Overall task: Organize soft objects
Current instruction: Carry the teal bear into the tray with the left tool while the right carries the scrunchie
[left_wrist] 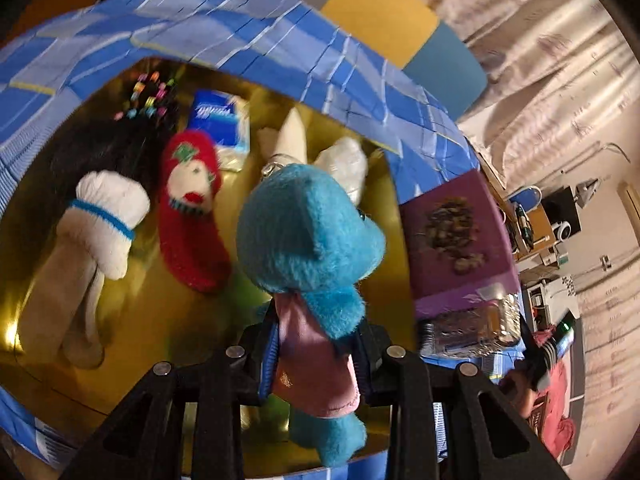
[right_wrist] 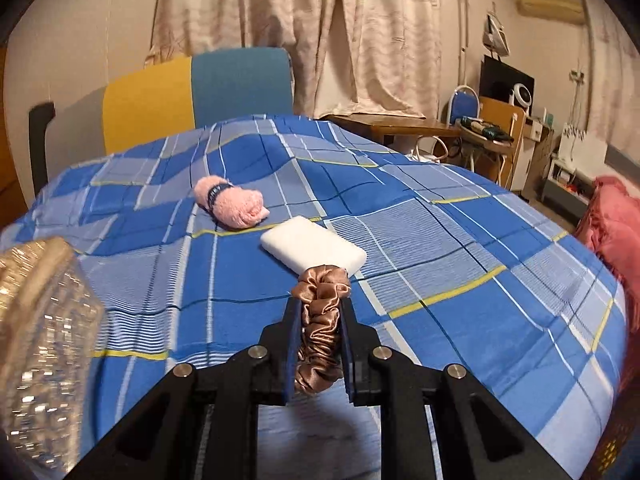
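The room was a bedroom, with a blue checked bedsheet (right_wrist: 460,248) spread over the surface I worked on and pale curtains (right_wrist: 320,20) hanging behind it. Nearest me, my left gripper (left_wrist: 316,344) was clamped on a blue plush toy (left_wrist: 308,228) around its pink-shirted body, holding it head-forward over a gold-lined box (left_wrist: 160,320) so that it could go in with the rest, as I judged it. Below and beyond it in the box lay rolled white socks (left_wrist: 106,216), a red knitted stocking (left_wrist: 194,208), and further back a blue tissue packet (left_wrist: 218,120) and something dark with bright beads that I could not identify. A purple box (left_wrist: 456,236) stood just beside the gold one.

My right gripper (right_wrist: 320,320) was closed on a brown satin scrunchie (right_wrist: 320,316), pinched upright between the pads and lifted off the sheet. Past it a white sponge (right_wrist: 314,248) lay flat, and beyond that a rolled pink towel (right_wrist: 230,202) bound with a dark band. Both looked yet to be collected. A glittery object (right_wrist: 44,340) blurred the left edge.
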### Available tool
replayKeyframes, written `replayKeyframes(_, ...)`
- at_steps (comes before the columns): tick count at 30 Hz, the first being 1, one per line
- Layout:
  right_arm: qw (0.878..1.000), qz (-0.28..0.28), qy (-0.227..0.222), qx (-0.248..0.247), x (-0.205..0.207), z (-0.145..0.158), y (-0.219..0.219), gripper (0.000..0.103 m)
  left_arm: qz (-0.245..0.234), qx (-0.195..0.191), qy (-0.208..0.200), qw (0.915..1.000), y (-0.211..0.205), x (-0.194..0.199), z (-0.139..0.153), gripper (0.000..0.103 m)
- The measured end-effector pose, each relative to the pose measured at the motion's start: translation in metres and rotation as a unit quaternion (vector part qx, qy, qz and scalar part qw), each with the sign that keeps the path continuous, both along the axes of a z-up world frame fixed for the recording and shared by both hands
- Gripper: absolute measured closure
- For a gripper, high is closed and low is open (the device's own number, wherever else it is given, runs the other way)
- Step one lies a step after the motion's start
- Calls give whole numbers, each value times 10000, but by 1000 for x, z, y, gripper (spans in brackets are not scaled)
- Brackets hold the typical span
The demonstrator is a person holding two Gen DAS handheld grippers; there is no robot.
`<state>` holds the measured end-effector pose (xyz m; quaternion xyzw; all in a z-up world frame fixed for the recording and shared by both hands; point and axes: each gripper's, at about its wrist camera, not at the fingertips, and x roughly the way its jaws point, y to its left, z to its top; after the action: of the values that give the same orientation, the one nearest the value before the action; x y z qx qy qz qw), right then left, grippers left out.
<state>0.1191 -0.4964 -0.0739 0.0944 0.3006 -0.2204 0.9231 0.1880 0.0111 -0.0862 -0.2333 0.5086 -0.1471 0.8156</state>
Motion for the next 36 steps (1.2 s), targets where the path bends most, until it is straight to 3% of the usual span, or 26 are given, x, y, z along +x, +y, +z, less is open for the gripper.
replayKeyframes(12,9912,337,-1097,654,-70,70,51,85,145,-14,233,9996,3,26,-19,70)
replayKeyframes(17,9810,838,-1522,867,-83,103,90,85,175,2,380,9991,9,39,-19,57)
replayKeyframes(20,9721,1301,-1719,924,-86,123,119,85,169,25,355,9992,12,30,-13,54)
replayKeyframes(25,9548,2215,-1609,1156,-75,134,179,85,138,72,35,9999,19,10,-3,43)
replayKeyframes(34,9296,3308,-787,1421,-45,109,275,85,202,-181,-150,9995,35,-12,7,43)
replayKeyframes(36,9250,3464,-554,1464,-35,99,293,85,214,-73,-295,9993,38,-21,13,43)
